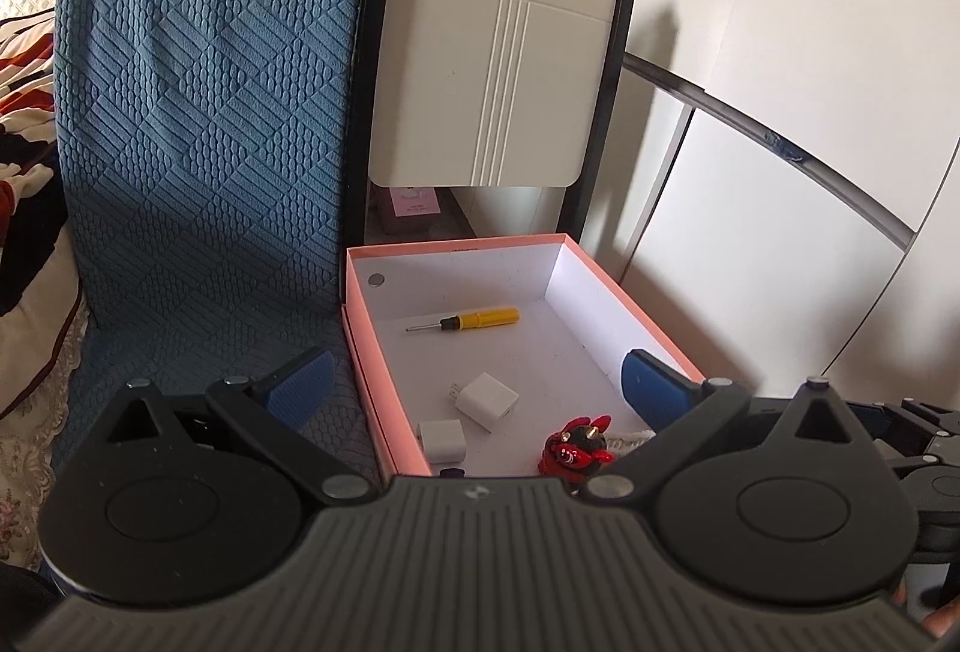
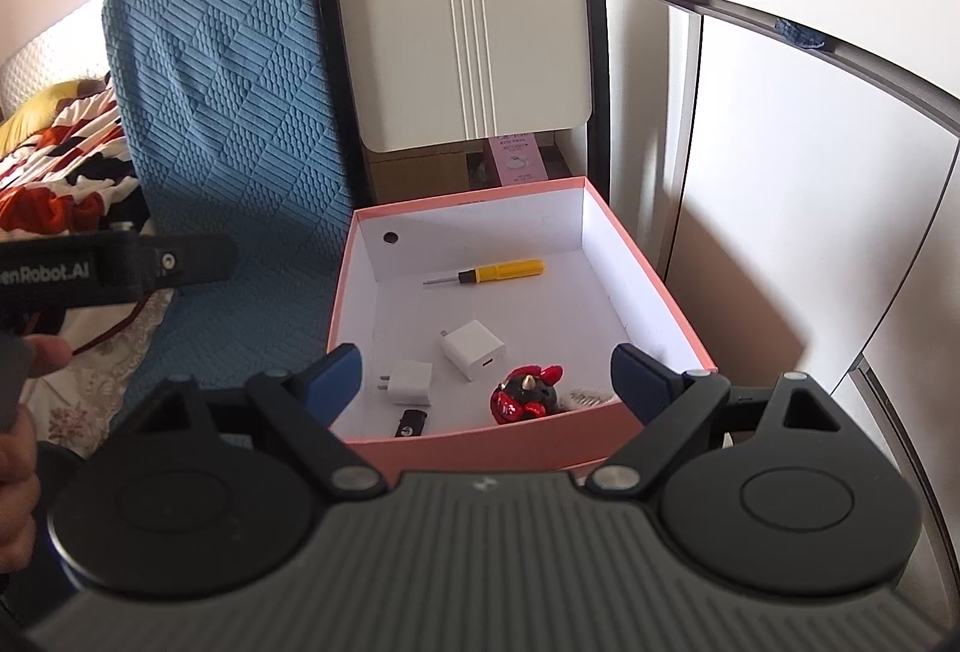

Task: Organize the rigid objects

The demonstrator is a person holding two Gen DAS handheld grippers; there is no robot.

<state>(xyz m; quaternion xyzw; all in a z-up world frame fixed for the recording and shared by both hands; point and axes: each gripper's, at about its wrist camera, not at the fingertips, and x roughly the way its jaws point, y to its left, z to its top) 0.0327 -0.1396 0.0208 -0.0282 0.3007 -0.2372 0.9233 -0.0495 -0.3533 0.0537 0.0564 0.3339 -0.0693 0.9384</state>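
Both grippers, left (image 1: 474, 382) and right (image 2: 483, 373), gape empty over the pink box (image 2: 480, 445); inside it, the light, stiff yellow screwdriver (image 2: 486, 272) suits a handle grasp.

We can read only one piece of lettering clearly: white print on the black body of the left gripper (image 2: 90, 271), seen at the left edge of the right wrist view, where the frame cuts it off so that it reads "enRobot.AI". The small pink carton (image 2: 517, 159) standing behind the pink box (image 2: 474, 451) carries some print above a pale picture, but we find it too small and blurred to read in either view. A small pale emblem sits on the black USB stick (image 2: 411, 422) inside the box; we cannot make it out.
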